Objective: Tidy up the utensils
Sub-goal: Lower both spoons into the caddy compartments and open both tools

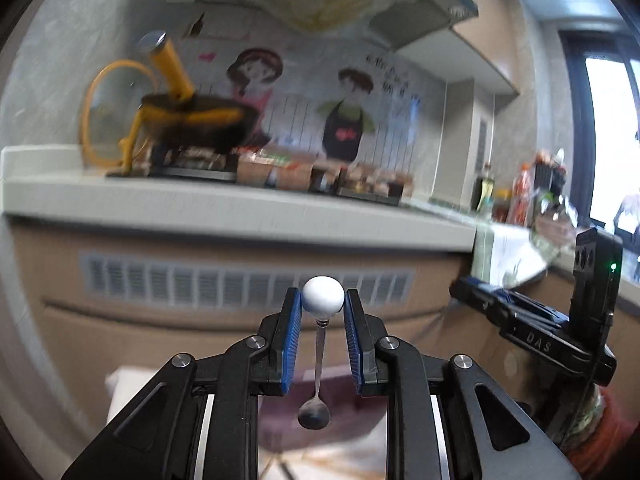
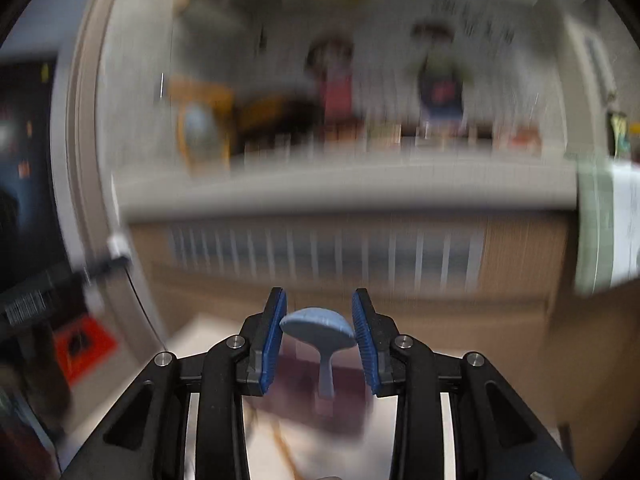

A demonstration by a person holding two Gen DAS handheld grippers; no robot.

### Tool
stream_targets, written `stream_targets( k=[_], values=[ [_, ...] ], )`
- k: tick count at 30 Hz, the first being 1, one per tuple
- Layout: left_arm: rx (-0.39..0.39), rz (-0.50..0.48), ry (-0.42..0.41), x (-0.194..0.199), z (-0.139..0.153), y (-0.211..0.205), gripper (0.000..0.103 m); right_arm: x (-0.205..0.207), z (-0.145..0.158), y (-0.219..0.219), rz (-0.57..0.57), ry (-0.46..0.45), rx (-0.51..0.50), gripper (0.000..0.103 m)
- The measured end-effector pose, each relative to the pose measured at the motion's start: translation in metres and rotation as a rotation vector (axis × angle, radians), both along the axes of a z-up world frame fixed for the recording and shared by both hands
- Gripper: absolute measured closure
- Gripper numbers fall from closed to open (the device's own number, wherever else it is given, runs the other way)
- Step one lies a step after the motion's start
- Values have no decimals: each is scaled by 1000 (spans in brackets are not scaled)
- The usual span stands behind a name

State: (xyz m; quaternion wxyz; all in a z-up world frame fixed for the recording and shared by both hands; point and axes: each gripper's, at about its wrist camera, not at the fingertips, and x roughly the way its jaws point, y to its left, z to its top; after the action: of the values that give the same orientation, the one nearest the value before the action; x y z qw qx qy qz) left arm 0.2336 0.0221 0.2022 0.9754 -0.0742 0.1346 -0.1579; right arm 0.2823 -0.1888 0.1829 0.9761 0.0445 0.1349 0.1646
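Left claw pinched on something, pointing near level; right claw likewise clamped, near level.

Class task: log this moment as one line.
left tongs: grip white ball-ended metal spoon | right tongs: grip blue plastic spoon | both off counter

Pale counter, vented wood cabinet, bright window right.

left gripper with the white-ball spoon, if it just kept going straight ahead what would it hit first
Probably the cabinet front with the slatted vent below the countertop. The left gripper, shut on the spoon, faces that panel, and nothing visible lies between, though depth is unclear.
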Motion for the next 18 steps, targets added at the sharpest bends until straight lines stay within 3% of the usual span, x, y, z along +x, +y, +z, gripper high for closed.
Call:
stream_targets(
  k=[3, 8, 18],
  values=[
    [-19, 4, -18, 24, 0, -1, 81, 22, 19, 4, -30, -40, 12, 72],
    [-55, -18, 17, 61, -30, -3, 81, 42, 1, 11, -5, -42, -5, 72],
    [-72, -19, 179, 105, -103, -10, 81, 75, -70, 15, 11, 186, -59, 72]
  ],
)
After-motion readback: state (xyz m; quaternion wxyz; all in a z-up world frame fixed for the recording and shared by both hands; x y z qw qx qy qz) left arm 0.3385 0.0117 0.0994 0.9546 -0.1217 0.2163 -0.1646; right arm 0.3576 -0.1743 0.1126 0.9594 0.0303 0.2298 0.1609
